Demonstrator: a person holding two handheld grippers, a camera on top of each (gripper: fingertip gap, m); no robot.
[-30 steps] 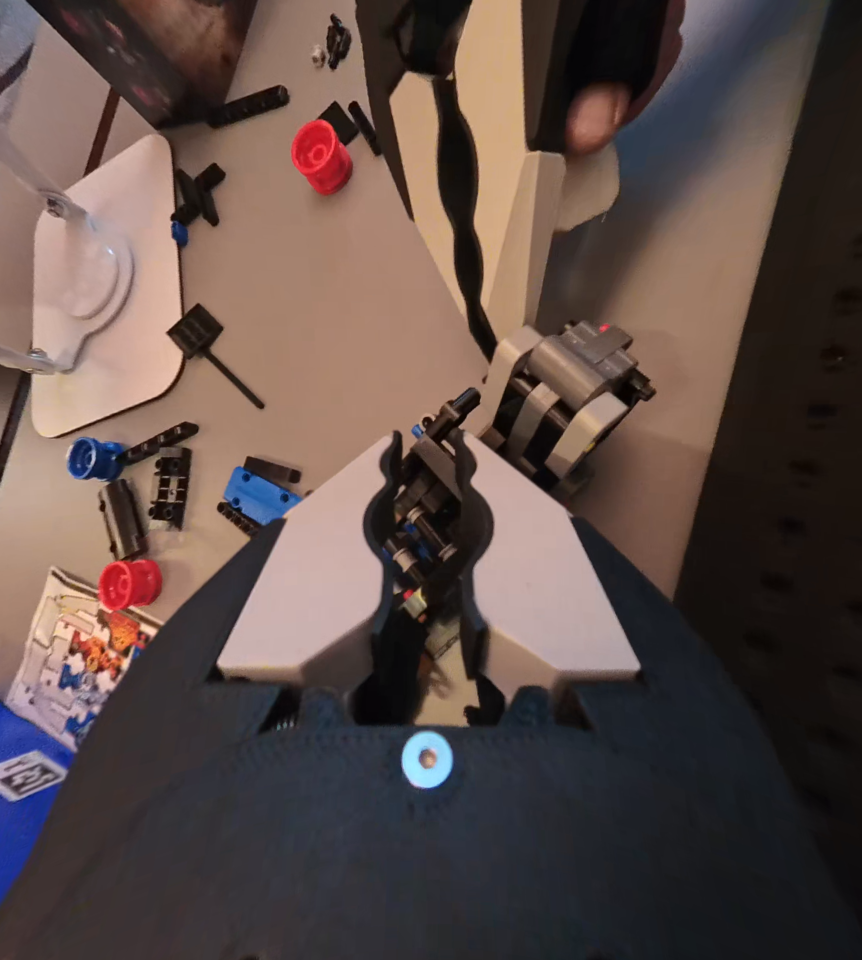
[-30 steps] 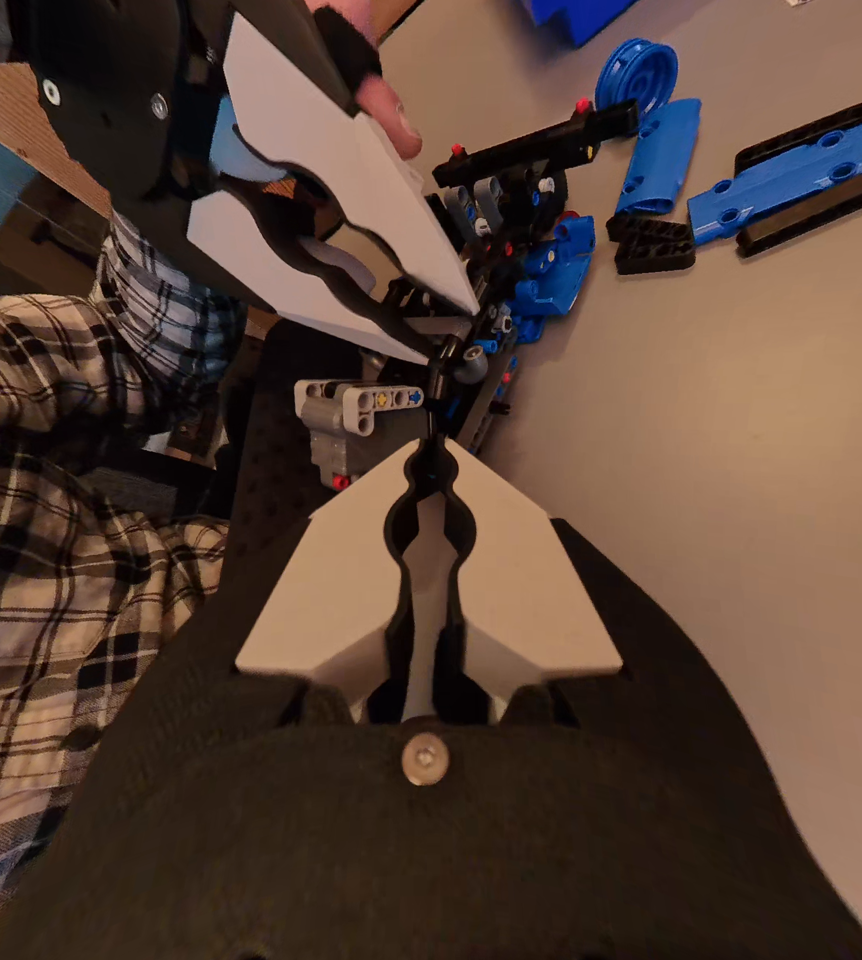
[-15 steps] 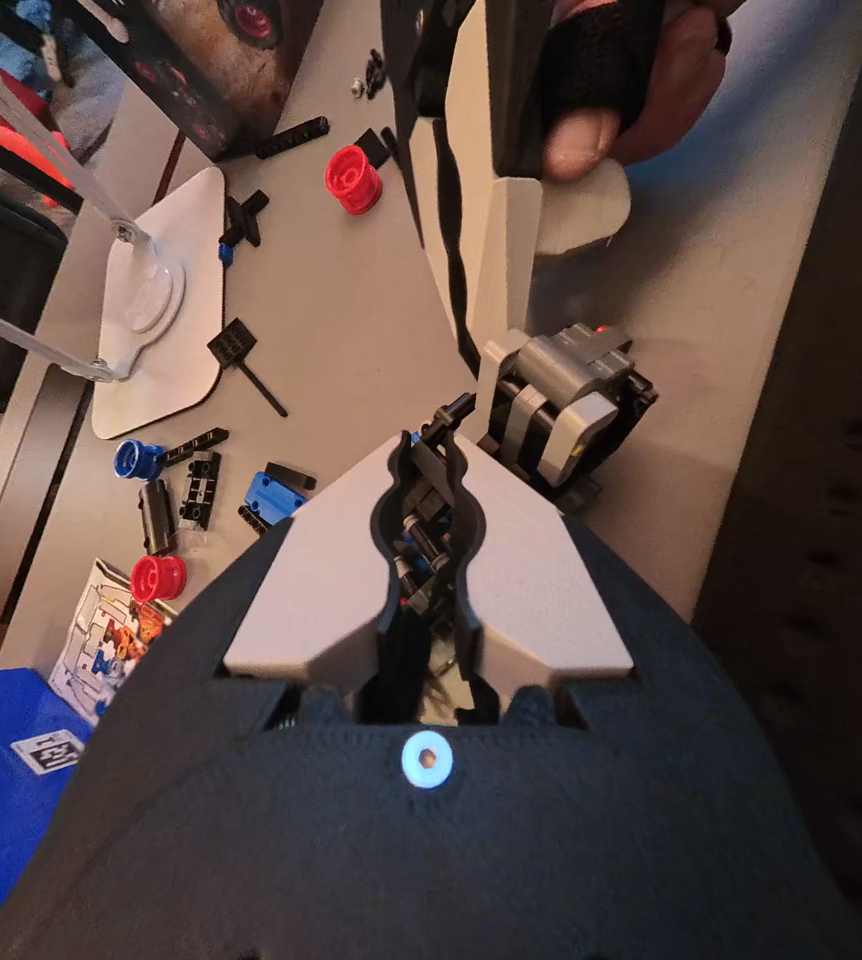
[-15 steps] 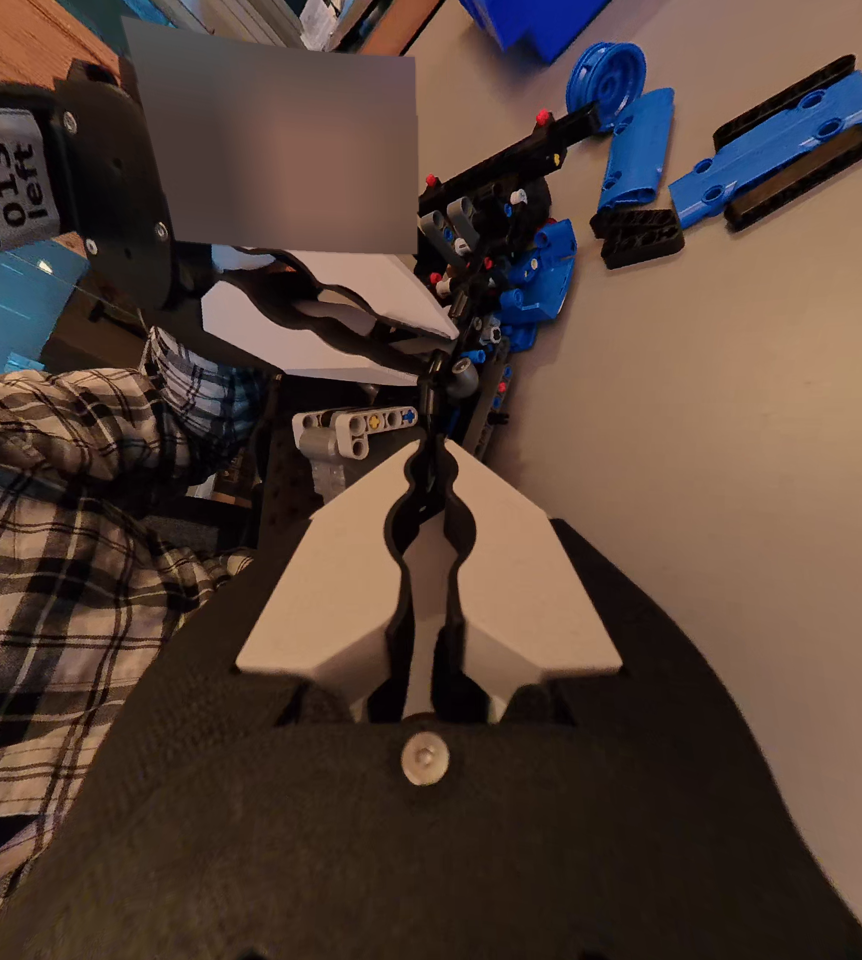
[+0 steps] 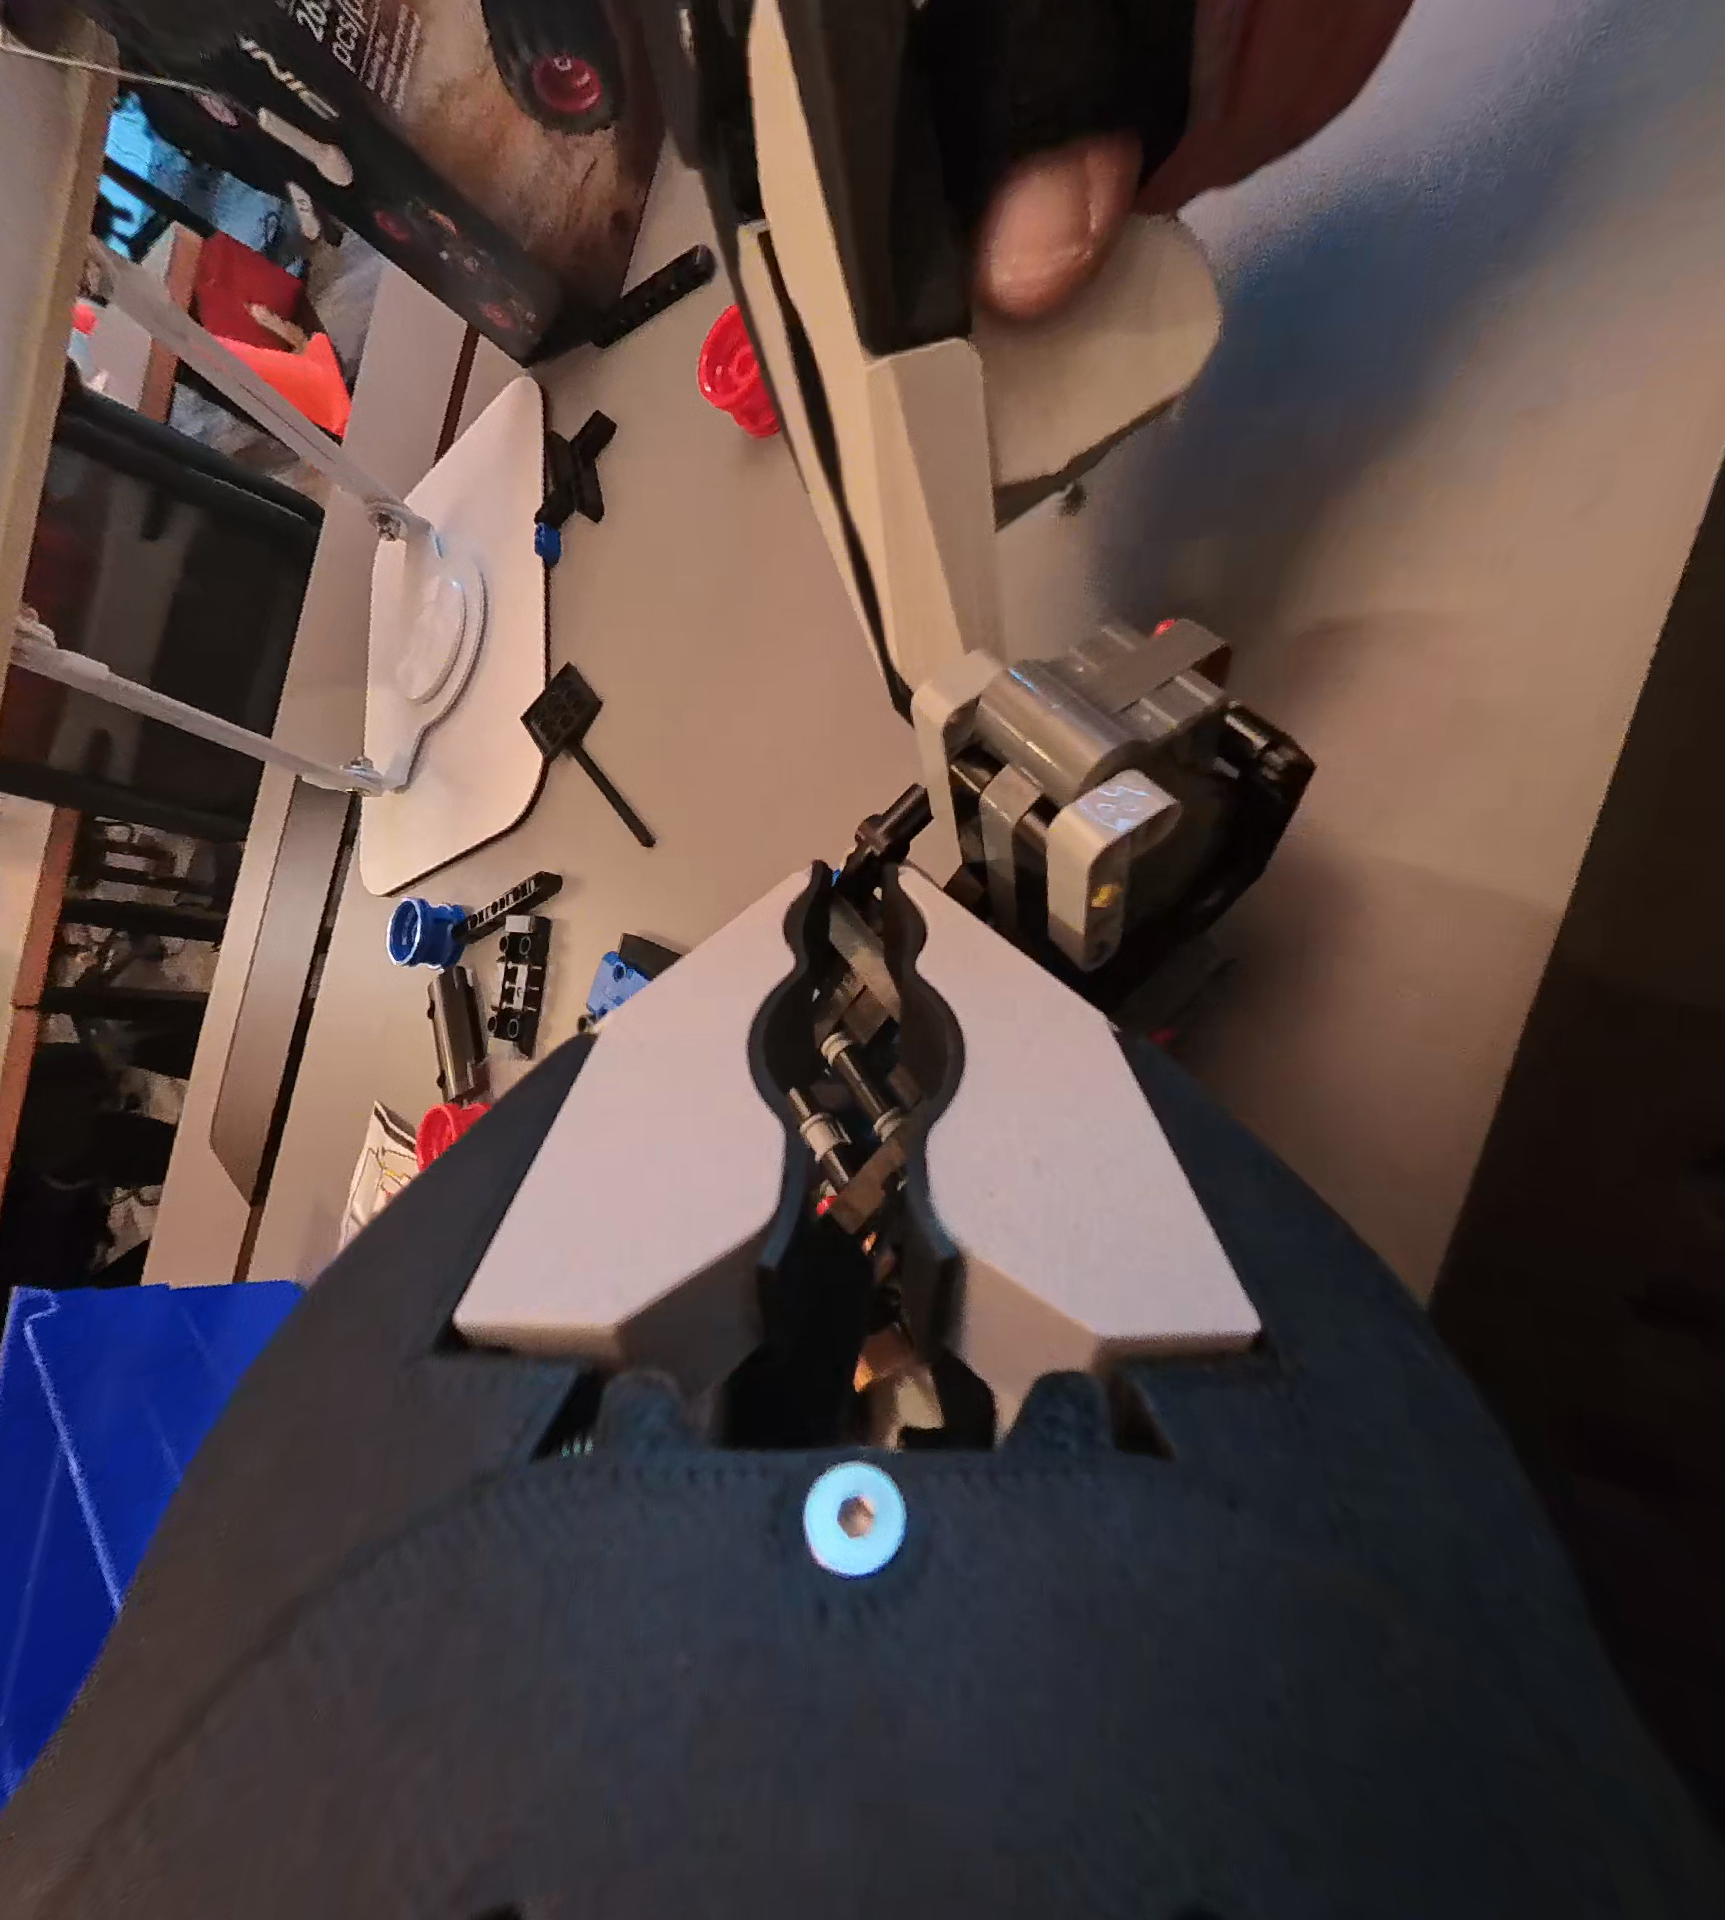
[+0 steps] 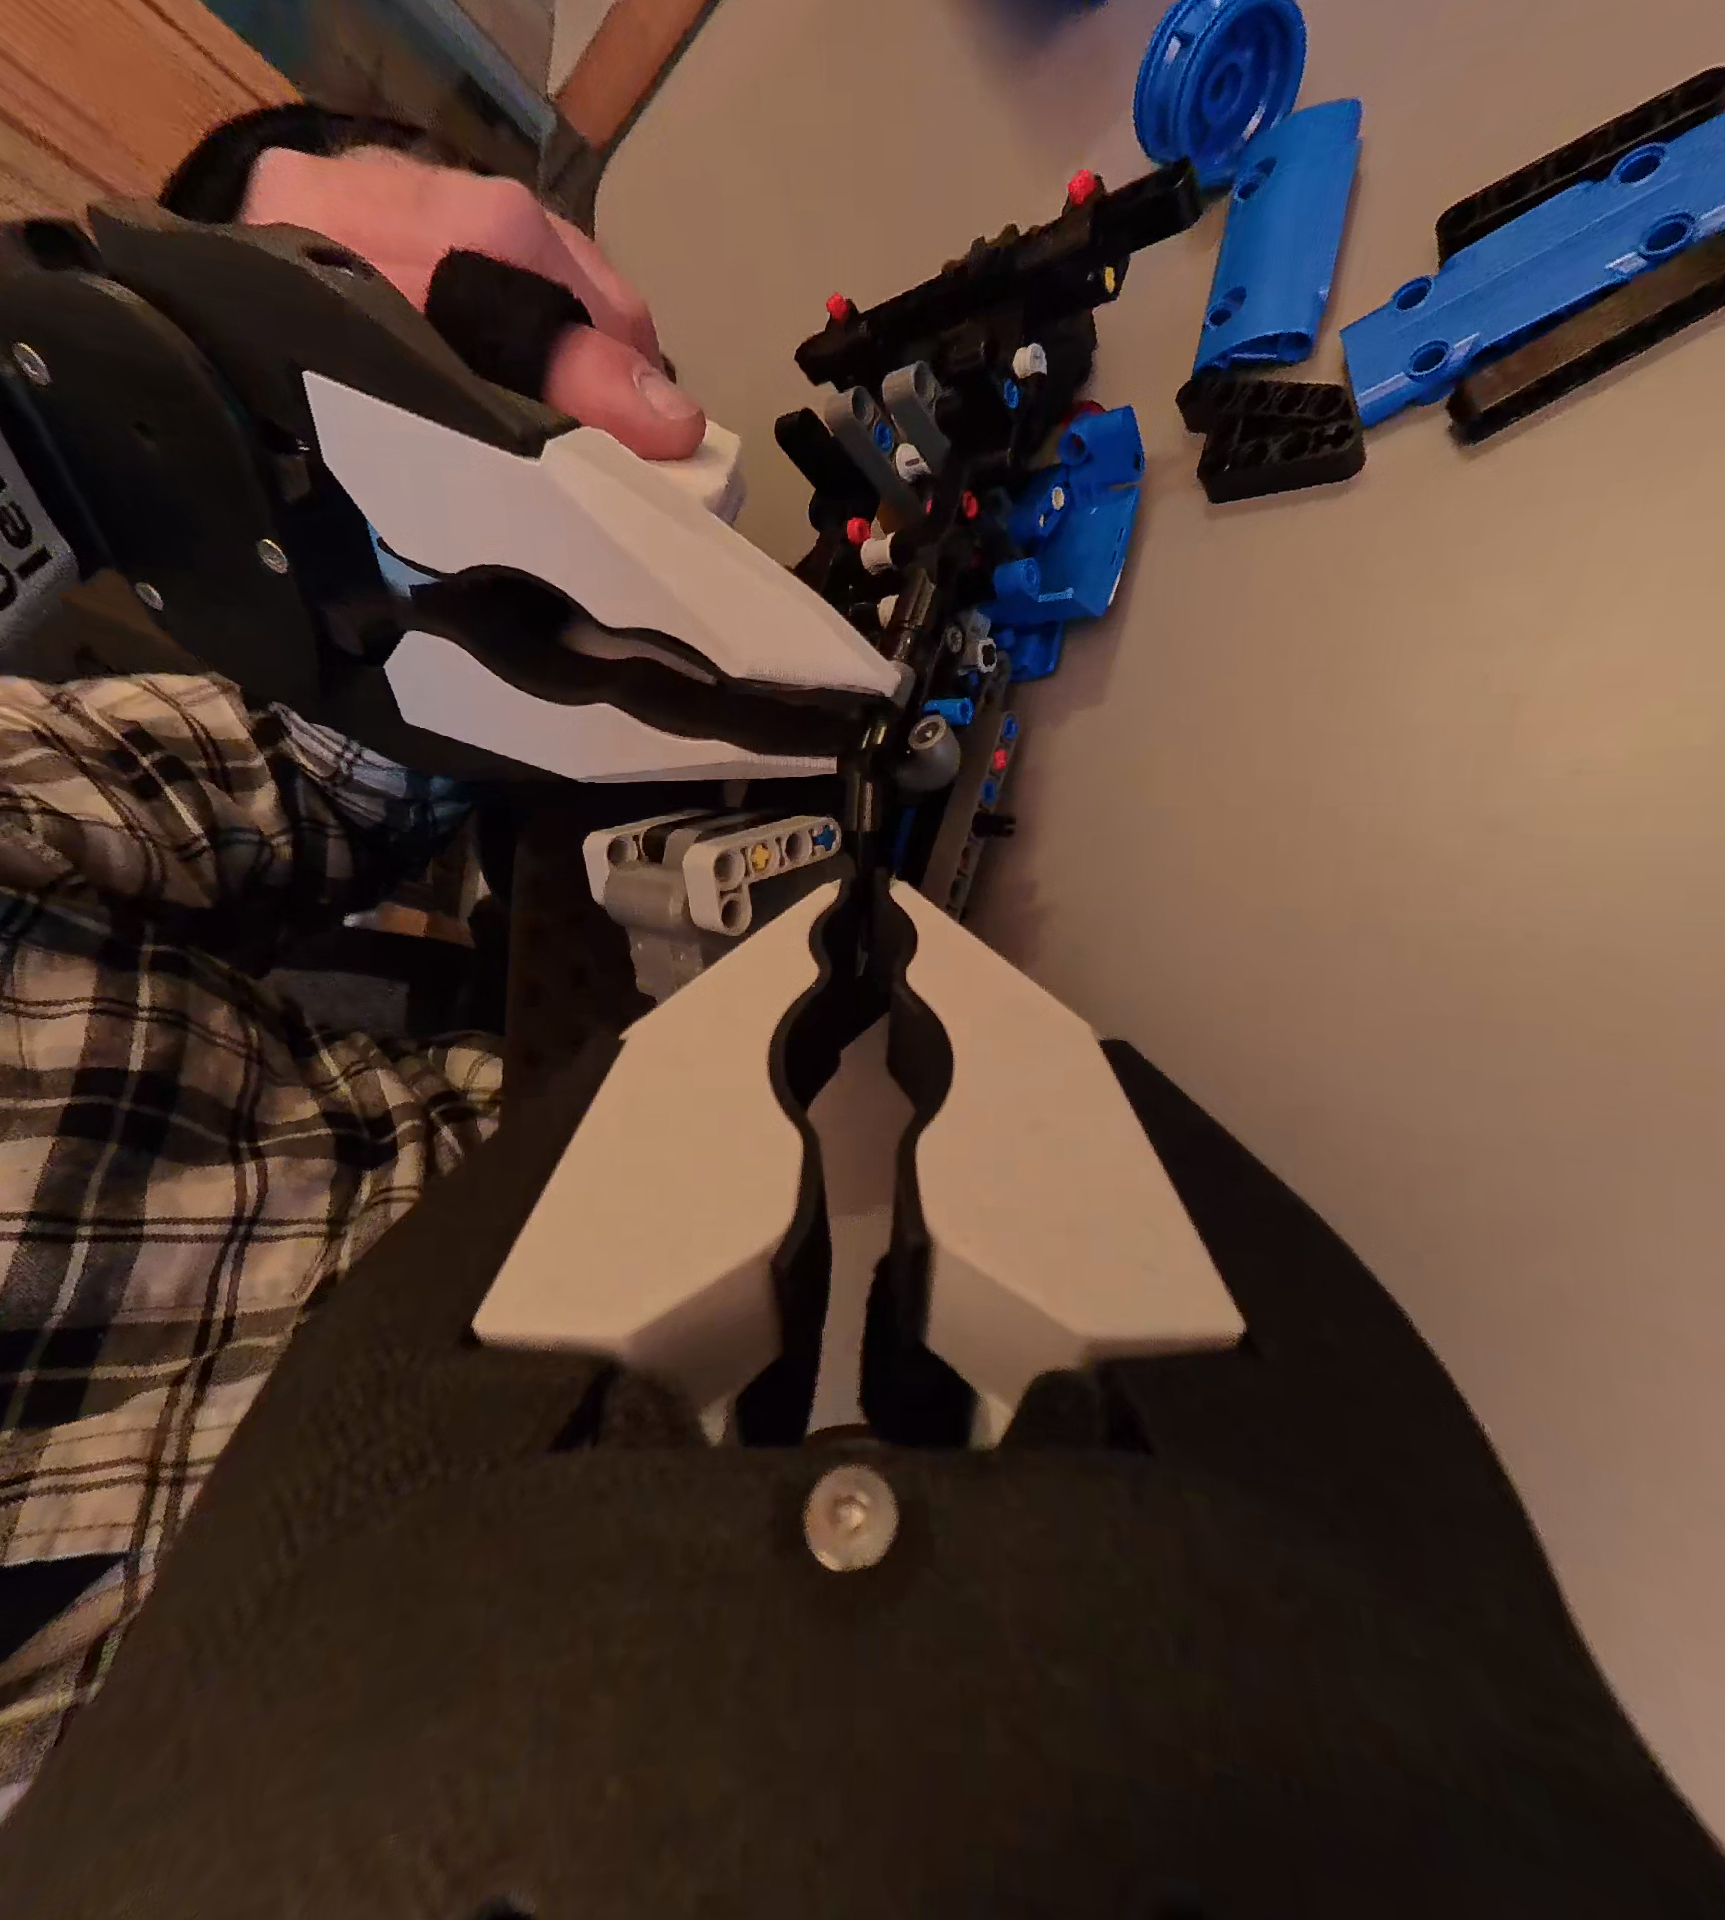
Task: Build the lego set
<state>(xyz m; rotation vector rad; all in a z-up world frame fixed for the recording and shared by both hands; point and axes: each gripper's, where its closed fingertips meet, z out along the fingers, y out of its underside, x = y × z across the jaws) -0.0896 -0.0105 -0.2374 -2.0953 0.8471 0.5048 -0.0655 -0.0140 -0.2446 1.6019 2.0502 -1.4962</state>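
The left tool (image 5: 853,904) pinches the black frame of the half-built model (image 6: 972,499), its two fingers pressed on the frame bars that run back between them. The right tool (image 6: 868,904) is pressed together on a thin black rod (image 6: 868,790), which goes straight ahead from its tips into the near end of the model. In the right wrist view the left tool (image 6: 863,707) comes in from the left and its tips meet the model just in front of the right tool. A grey block (image 5: 1097,800) of the model sits just ahead and to the right of the left tool, touching the side of the right tool (image 5: 925,717). The model stands at the near edge of the bench (image 6: 1460,831), beside the person's plaid sleeve (image 6: 110,935).

The step in hand seems to be to seat the rod in the model. To do it well, the left tool should keep a firm, quiet hold, so the frame cannot turn. The right tool should push along the line of the rod, not sideways, because the rod is thin and may bend or slip out of the tips. Whether the rod is already fully in I cannot tell. The loose blue panels (image 6: 1554,270) lie ahead and to the right, well apart from both tools.
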